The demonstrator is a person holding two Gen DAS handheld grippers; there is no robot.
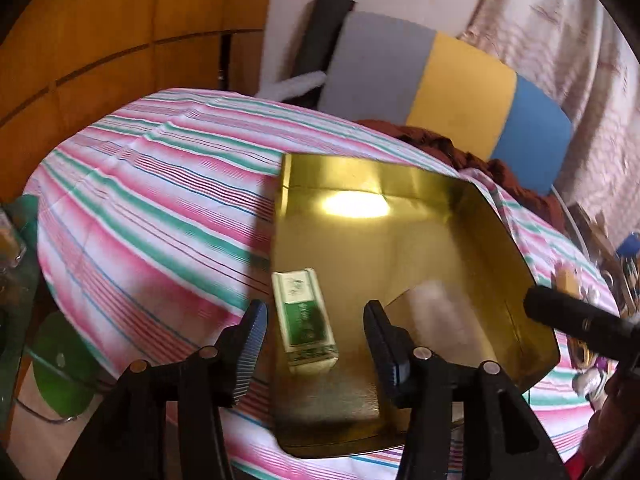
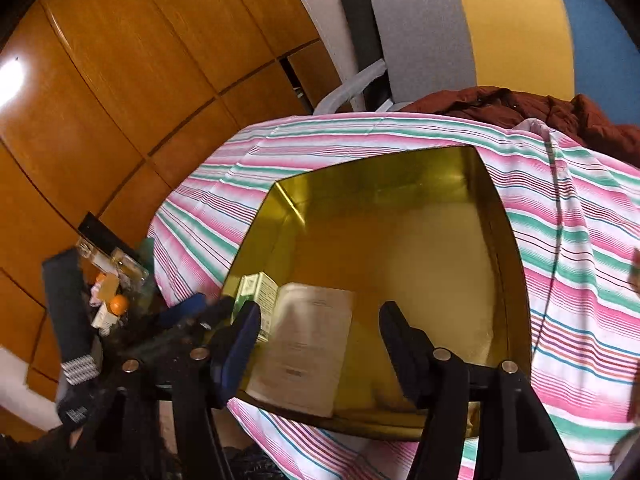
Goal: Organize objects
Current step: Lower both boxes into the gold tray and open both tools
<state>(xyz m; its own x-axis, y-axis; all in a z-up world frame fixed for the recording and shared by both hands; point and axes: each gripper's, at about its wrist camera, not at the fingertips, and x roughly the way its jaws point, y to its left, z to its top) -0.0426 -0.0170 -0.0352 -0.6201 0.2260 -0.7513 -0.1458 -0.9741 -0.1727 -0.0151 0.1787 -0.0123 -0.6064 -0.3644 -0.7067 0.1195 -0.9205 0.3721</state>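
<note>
A tray (image 1: 472, 216) sits on the cloth (image 1: 152, 200). In the tray, a box (image 1: 306, 320) lies left of a booklet (image 2: 308, 344). A chair (image 1: 440, 92) stands behind.

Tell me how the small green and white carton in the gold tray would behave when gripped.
The small green and white carton looks like thin card, so probably light and crushable. Its flat faces should not roll. The shiny gold tray may let it slide.

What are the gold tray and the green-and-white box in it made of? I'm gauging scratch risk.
Gold tray: probably metal or foil-faced card; its mirror-glossy walls reflect a lamp. Green-and-white box: looks like printed cardboard, with sharp folded edges and a slight sheen.
</note>
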